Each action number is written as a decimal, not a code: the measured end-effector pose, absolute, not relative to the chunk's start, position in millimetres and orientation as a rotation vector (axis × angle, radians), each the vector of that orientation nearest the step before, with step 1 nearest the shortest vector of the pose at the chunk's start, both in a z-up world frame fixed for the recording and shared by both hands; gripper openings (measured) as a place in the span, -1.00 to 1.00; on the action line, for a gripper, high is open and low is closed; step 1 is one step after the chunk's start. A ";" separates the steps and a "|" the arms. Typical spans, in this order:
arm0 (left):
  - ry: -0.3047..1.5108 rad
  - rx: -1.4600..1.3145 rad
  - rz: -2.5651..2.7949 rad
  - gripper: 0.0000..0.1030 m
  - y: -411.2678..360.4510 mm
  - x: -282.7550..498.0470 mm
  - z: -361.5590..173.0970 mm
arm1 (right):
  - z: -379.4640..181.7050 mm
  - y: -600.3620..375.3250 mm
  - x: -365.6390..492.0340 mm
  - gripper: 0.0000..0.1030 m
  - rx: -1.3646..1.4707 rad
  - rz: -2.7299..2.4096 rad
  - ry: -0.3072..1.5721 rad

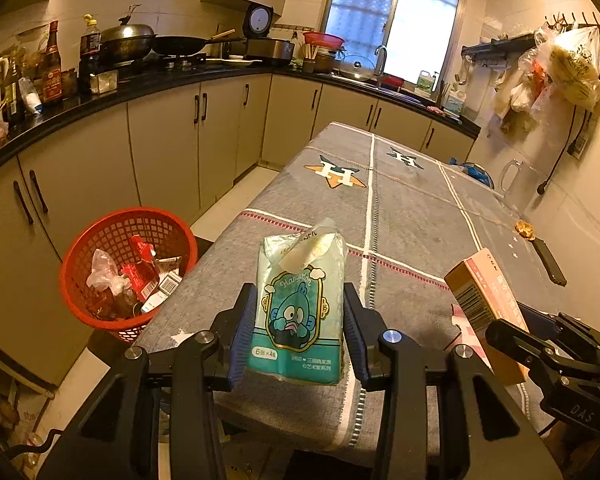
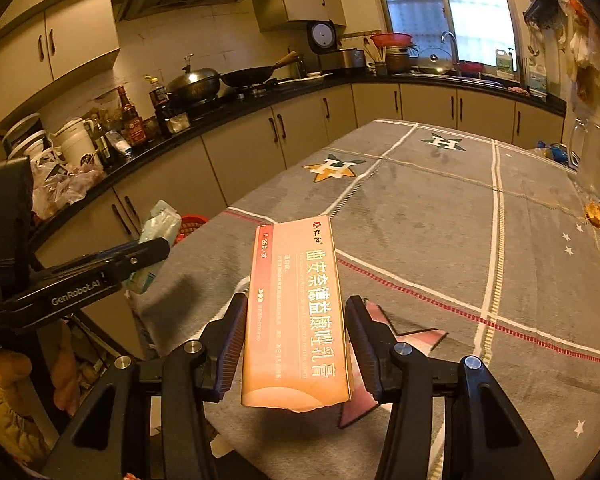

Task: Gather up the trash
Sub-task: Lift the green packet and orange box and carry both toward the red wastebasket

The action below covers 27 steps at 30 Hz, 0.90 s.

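A pale green tissue pack (image 1: 300, 312) with a blue cartoon fish stands upright, its top torn open, above the near table edge. A long orange carton (image 2: 296, 312) with yellow Chinese print tilts lengthwise, near end flattened. The red mesh basket (image 1: 76, 256) beside the table holds wrappers.

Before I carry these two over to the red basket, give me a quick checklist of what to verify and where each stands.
1. Left gripper clamped on the tissue pack: ok, both pads press its sides.
2. Right gripper holding the orange box: cannot tell, a gap shows on the right side.
3. Box lifted off the table: ok, it hangs above the cloth.
4. Red basket has room: ok, partly filled, rim free.
5. Table cleared of trash: not ok, a yellowish scrap lies at the far right edge.
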<state>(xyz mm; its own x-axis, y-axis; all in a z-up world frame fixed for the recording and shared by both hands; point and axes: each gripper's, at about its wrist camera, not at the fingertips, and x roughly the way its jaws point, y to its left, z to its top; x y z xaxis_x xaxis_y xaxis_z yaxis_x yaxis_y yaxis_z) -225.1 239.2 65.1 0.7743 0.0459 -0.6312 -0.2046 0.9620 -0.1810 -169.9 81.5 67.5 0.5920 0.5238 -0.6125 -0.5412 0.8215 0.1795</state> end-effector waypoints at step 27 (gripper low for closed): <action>0.636 -0.221 0.240 -0.22 255.8 -246.7 69.7 | 76.2 88.1 -185.0 0.05 -0.005 0.634 0.698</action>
